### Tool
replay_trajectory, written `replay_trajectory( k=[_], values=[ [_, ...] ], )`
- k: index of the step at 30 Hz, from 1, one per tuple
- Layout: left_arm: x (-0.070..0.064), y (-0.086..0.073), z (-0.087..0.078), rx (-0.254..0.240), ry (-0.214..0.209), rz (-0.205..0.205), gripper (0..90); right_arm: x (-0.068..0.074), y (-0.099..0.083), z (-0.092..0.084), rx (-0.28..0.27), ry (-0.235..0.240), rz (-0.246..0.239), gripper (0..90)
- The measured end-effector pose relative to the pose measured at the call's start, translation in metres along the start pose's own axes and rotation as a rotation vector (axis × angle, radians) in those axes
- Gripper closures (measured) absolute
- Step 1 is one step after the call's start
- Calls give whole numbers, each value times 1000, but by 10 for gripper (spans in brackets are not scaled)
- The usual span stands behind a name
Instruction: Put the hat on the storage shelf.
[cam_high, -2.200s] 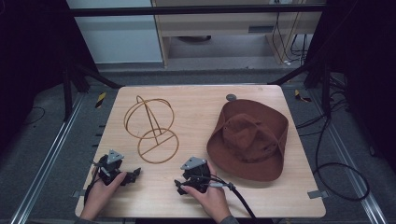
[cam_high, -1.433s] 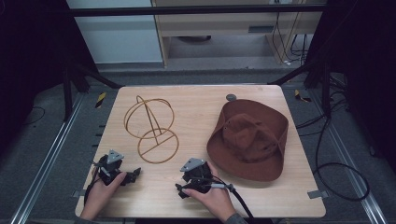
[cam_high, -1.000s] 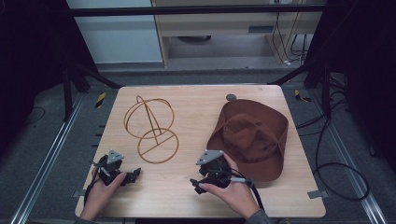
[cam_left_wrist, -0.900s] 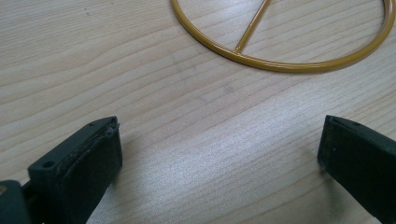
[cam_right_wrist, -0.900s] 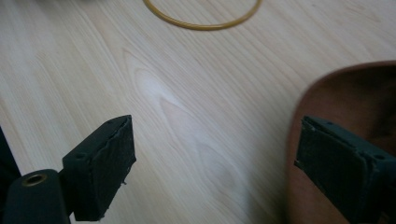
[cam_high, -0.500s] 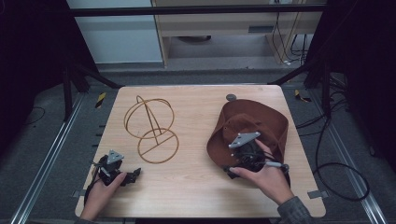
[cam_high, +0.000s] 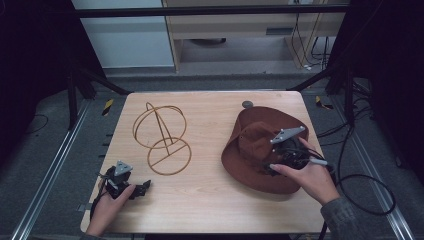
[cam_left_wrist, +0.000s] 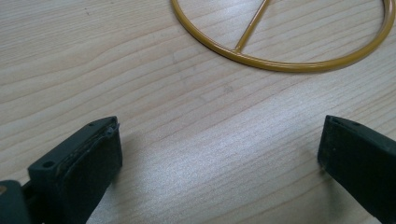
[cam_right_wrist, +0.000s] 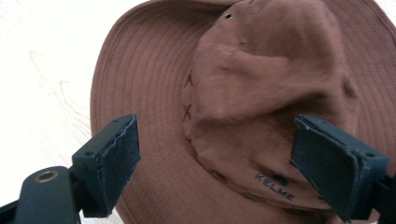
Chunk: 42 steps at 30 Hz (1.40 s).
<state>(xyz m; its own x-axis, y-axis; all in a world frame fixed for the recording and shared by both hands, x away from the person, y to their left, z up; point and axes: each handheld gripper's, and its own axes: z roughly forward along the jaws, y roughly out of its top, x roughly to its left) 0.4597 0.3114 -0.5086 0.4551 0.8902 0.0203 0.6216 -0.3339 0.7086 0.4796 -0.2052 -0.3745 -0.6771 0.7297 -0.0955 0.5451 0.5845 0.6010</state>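
Observation:
A brown brimmed hat (cam_high: 252, 145) lies crown up on the right half of the wooden table (cam_high: 210, 200). My right gripper (cam_high: 285, 150) hovers over its crown, jaws spread wide. In the right gripper view the hat (cam_right_wrist: 261, 93) sits between the open jaws, untouched, its crown creased and stitched. A gold wire hat stand (cam_high: 161, 136) stands on the left half of the table, its round base toward me. My left gripper (cam_high: 131, 186) rests open on the table near the front left edge. The left gripper view shows the stand's base ring (cam_left_wrist: 280, 56) just beyond the jaws.
A small dark round disc (cam_high: 247, 104) lies at the table's far edge, behind the hat. A cable (cam_high: 360, 185) trails from the right gripper off the right side. Dark frame rails run beside the table.
My right gripper has travelled from the front middle of the table to the right and away from me, ending above the hat's crown. The left gripper has stayed put.

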Motion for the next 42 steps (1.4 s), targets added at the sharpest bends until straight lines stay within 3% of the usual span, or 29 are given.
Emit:
replay_trajectory(
  k=[5,12,16,21,32,42],
  values=[
    [0,0,0,0,1,4,0,-12,11,-3,21,-20,-16,173],
    [0,0,0,0,1,4,0,-30,26,4,35,18,10,227],
    [0,0,0,0,1,4,0,-38,33,10,74,-3,-18,247],
    [0,0,0,0,1,5,0,-47,38,14,100,5,-26,254],
    [0,0,0,0,0,5,0,-68,39,28,146,13,23,151],
    [0,0,0,-2,-2,4,0,-73,53,33,155,9,29,141]
  ],
)
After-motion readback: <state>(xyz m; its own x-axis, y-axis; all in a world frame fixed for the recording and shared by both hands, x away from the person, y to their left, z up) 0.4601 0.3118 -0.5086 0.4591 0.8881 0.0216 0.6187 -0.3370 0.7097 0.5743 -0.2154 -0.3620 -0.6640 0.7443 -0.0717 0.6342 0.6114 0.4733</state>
